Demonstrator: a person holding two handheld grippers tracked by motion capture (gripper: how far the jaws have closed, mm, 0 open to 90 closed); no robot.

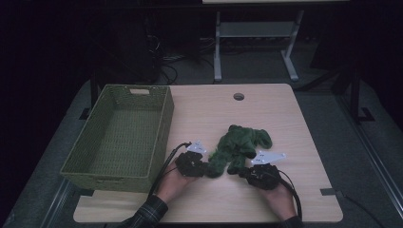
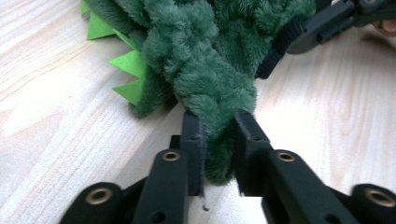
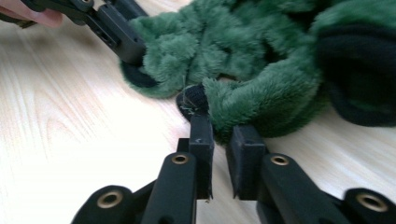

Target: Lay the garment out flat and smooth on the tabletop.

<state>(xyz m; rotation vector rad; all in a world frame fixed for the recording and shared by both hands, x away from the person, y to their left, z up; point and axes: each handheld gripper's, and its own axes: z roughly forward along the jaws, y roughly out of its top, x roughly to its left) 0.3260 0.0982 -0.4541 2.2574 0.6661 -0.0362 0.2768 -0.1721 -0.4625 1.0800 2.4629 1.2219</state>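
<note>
With both hand-held grippers, left and right, clamped on the plush on the bench, I would lift evenly; the right's bite looks shallow.

You're getting the high view looking forward and down across the table; both gripper views are peering close along their jaws, sharing the green plush toy.

Left tongs clamp green plush toy limb; light wooden table beneath
</note>
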